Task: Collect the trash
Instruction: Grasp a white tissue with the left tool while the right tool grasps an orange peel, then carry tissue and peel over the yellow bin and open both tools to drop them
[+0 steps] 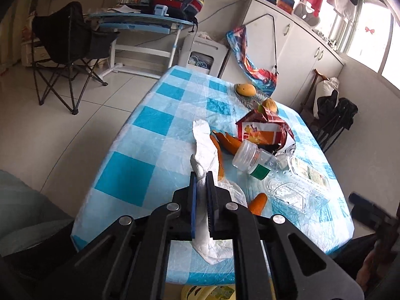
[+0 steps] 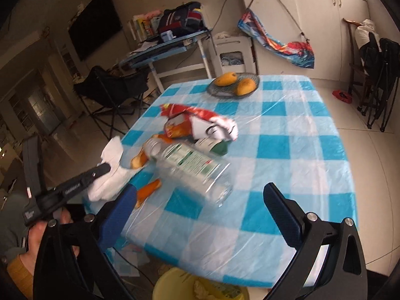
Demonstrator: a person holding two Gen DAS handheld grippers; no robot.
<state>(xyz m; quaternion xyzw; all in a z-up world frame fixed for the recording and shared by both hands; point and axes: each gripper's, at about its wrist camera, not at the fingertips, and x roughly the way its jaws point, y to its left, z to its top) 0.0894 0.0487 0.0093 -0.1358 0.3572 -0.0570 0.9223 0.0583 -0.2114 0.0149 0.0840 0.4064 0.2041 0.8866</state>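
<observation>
My left gripper point(image 1: 201, 176) is shut on a crumpled white tissue point(image 1: 203, 137) at the near edge of the blue checked table point(image 1: 140, 135); from the right wrist view the left gripper point(image 2: 106, 168) pinches the same tissue point(image 2: 110, 155). My right gripper point(image 2: 200, 190) is open, hanging just in front of a clear plastic bottle point(image 2: 195, 167) that lies on its side. Behind the bottle are a red snack bag point(image 2: 197, 122) and orange peels point(image 2: 148, 190). A second bottle point(image 1: 250, 160) and a clear plastic box point(image 1: 295, 195) lie beside the tissue.
A yellow bin point(image 2: 200, 287) with trash in it stands under the table's near edge. A dish with two mangoes point(image 2: 232, 85) sits at the far end. A folding chair point(image 1: 62, 50) and a desk point(image 1: 140, 22) stand beyond the table.
</observation>
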